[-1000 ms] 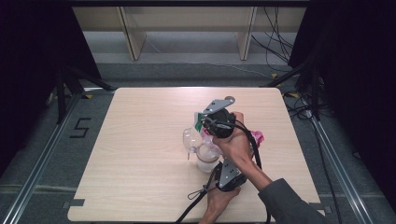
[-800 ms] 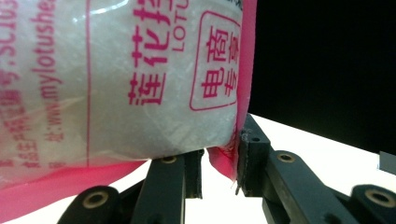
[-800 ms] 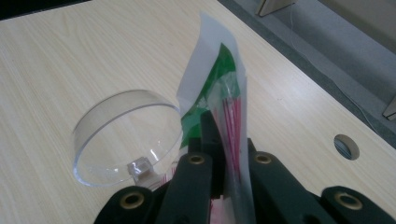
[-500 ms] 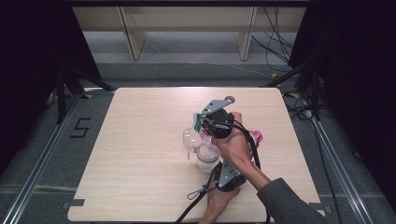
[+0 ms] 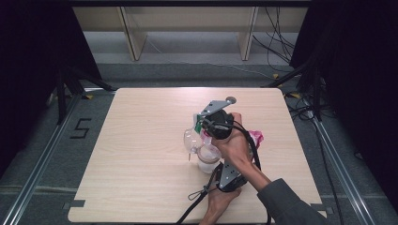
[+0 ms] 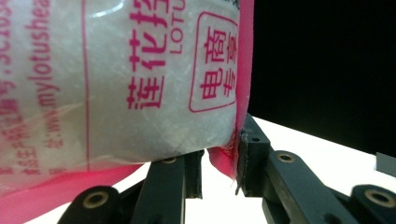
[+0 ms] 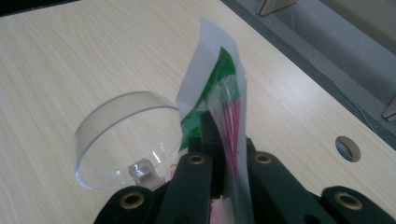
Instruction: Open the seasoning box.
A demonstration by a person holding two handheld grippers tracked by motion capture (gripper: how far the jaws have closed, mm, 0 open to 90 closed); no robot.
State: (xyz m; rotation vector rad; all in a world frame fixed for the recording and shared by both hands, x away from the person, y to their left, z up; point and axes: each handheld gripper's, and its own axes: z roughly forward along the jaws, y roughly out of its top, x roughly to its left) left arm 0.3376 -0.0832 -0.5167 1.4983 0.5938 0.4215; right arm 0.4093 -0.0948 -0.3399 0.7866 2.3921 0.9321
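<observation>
Pink-edged plastic bag (image 6: 140, 84) of white grains held up between both tools, above a clear jar (image 5: 206, 159) near the table's (image 5: 131, 140) middle. Left gripper (image 6: 219, 172) below, jaws slightly apart, pink bottom seam between them against one jaw; firm clamp not certain. Right gripper (image 7: 229, 154) above, jaws pressed together on the bag's green-printed top. Long axis near upright, bottom lying towards the left hand, jar mouth just under; clear hinged lid (image 7: 126, 140) swung aside.
</observation>
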